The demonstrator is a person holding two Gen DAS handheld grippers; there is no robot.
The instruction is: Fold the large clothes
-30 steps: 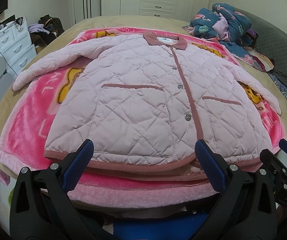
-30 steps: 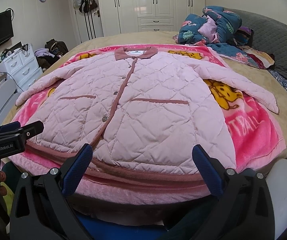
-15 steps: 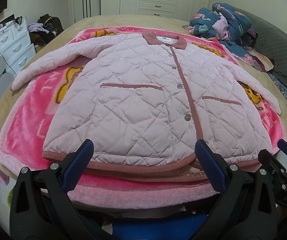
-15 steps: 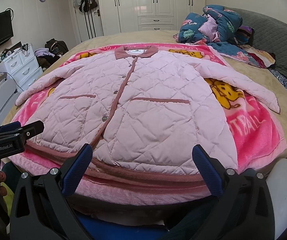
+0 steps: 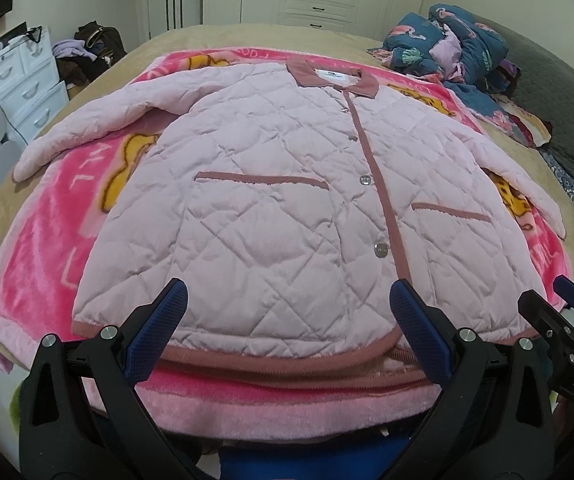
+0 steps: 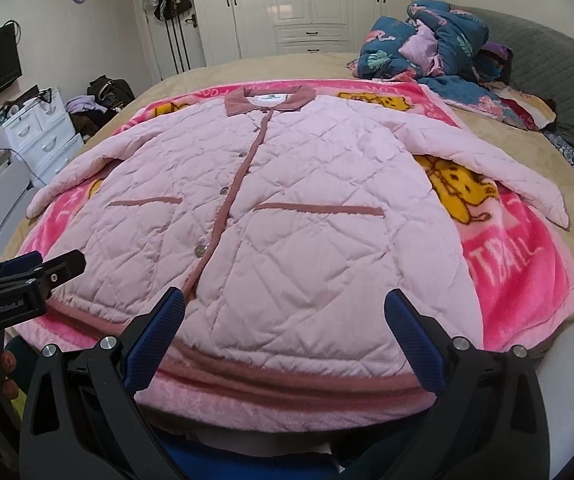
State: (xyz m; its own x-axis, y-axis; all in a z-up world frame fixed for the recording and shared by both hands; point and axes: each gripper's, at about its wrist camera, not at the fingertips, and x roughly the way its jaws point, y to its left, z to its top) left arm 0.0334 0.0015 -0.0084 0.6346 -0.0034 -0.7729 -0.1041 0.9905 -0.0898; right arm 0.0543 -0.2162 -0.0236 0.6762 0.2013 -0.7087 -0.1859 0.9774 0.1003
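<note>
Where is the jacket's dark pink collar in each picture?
Left wrist view: the collar sits near the top, a little right of the middle.
Right wrist view: the collar sits near the top, just left of the middle.
Shared landmark: the pile of blue bedding, up and right of the collar in both views.

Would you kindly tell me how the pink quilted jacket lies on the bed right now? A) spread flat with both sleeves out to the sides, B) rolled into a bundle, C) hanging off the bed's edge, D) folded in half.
A: the pink quilted jacket lies flat, buttoned, with both sleeves out over the bright pink cartoon blanket.
</note>
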